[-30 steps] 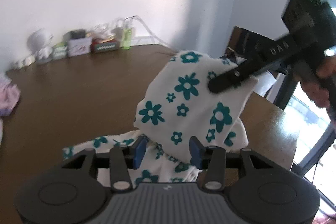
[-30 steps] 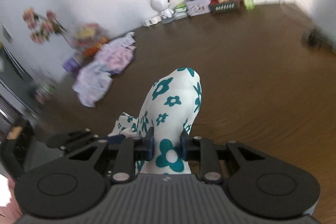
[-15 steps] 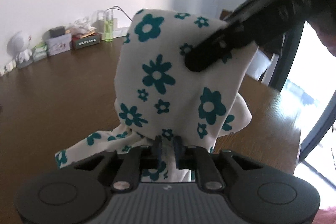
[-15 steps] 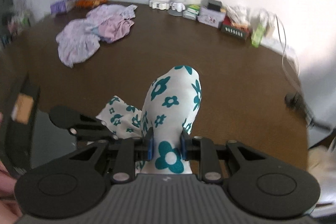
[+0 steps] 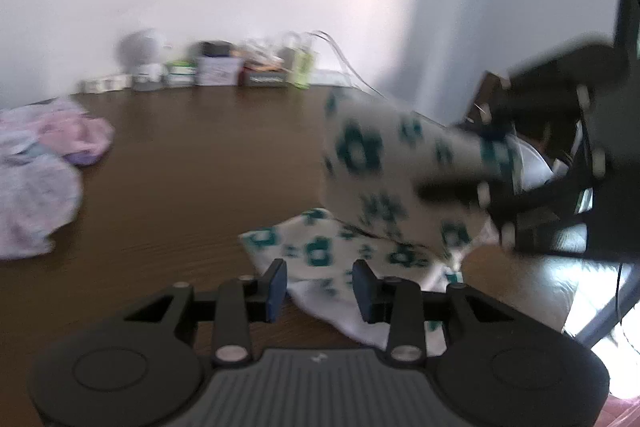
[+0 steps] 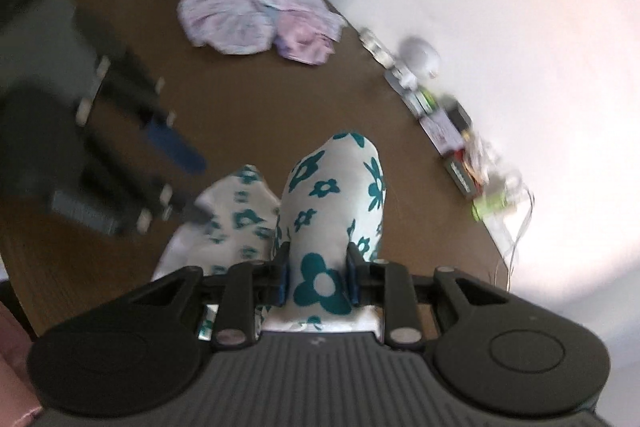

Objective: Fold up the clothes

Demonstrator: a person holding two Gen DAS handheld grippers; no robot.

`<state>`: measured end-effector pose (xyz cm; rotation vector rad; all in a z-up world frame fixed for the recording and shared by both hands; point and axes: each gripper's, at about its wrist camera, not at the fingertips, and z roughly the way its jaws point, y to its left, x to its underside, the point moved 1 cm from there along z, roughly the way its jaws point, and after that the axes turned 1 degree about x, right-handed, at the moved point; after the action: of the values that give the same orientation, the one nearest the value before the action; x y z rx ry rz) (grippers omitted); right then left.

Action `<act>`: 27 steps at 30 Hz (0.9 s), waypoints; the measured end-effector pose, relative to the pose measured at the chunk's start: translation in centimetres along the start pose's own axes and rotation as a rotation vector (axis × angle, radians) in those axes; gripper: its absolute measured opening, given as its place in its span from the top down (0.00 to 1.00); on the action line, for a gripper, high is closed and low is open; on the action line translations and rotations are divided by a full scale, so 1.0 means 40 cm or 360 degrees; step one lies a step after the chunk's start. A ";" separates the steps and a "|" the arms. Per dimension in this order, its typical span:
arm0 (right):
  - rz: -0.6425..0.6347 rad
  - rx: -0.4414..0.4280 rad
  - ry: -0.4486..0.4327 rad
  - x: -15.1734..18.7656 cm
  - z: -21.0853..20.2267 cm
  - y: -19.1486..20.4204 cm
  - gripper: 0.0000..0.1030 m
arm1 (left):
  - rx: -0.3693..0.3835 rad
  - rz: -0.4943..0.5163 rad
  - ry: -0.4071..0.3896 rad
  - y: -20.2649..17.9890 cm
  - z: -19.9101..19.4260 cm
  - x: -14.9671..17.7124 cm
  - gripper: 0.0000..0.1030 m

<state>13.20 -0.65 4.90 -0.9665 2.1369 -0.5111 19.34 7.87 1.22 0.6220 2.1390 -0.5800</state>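
Right gripper clamps the white teal-flowered cloth; left gripper is opening, so the fold above the brown wooden table may flop.

White cotton garment with teal flower print: one bunched end lifted off my brown wooden table, pinched upright. Lower part lies crumpled flat on the wood beneath, near the table's edge.
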 end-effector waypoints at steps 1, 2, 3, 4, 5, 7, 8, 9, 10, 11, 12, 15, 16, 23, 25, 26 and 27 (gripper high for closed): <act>-0.0022 -0.0006 -0.0010 0.001 0.003 0.025 0.74 | -0.0019 -0.0019 -0.0019 0.013 -0.015 0.004 0.66; -0.0044 -0.0013 -0.0019 0.002 0.006 0.050 0.74 | -0.0041 -0.0037 -0.0039 0.027 -0.029 0.005 0.66; -0.0066 -0.0019 -0.0029 0.003 0.009 0.074 0.73 | -0.0056 -0.0051 -0.0053 0.037 -0.046 0.011 0.65; -0.0084 -0.0019 -0.0037 0.006 0.015 0.100 0.73 | -0.0071 -0.0065 -0.0066 0.046 -0.063 0.016 0.64; -0.0097 -0.0020 -0.0041 0.009 0.022 0.119 0.73 | -0.0085 -0.0078 -0.0079 0.055 -0.080 0.022 0.64; -0.0110 -0.0012 -0.0050 0.015 0.031 0.147 0.72 | -0.0112 -0.0101 -0.0098 0.069 -0.112 0.034 0.63; -0.0115 -0.0006 -0.0056 0.018 0.035 0.160 0.71 | -0.0121 -0.0107 -0.0100 0.075 -0.117 0.036 0.63; -0.0113 -0.0008 -0.0060 0.020 0.039 0.169 0.70 | -0.0129 -0.0112 -0.0101 0.080 -0.121 0.037 0.63; -0.0108 -0.0014 -0.0064 0.022 0.041 0.178 0.69 | -0.0129 -0.0116 -0.0102 0.078 -0.126 0.040 0.63; -0.0107 -0.0023 -0.0069 0.024 0.045 0.187 0.66 | -0.0129 -0.0120 -0.0102 0.074 -0.132 0.044 0.62; -0.0100 -0.0036 -0.0075 0.026 0.048 0.194 0.64 | -0.0128 -0.0123 -0.0103 0.070 -0.138 0.047 0.62; -0.0025 -0.0140 -0.0143 0.036 0.030 0.191 0.55 | -0.0103 -0.0141 -0.0107 0.056 -0.135 0.047 0.58; 0.0050 -0.0181 -0.0185 0.042 0.010 0.162 0.54 | -0.0091 -0.0144 -0.0108 0.049 -0.133 0.047 0.55; 0.0602 -0.0384 -0.0403 0.114 -0.094 -0.080 0.37 | -0.0003 -0.0142 -0.0155 -0.003 -0.117 0.006 0.51; 0.0704 -0.0333 -0.0418 0.144 -0.071 -0.137 0.43 | 0.0014 -0.0096 -0.0168 -0.032 -0.106 -0.010 0.51; 0.0778 -0.0325 -0.0419 0.157 -0.042 -0.165 0.56 | 0.0014 -0.0072 -0.0164 -0.051 -0.092 -0.019 0.52; 0.0852 -0.0371 -0.0418 0.166 -0.011 -0.187 0.74 | 0.0015 -0.0053 -0.0156 -0.067 -0.077 -0.026 0.53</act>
<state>13.45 -10.50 6.68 -0.5050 2.1225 0.1242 16.50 7.39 4.30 0.5528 2.0593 -0.6263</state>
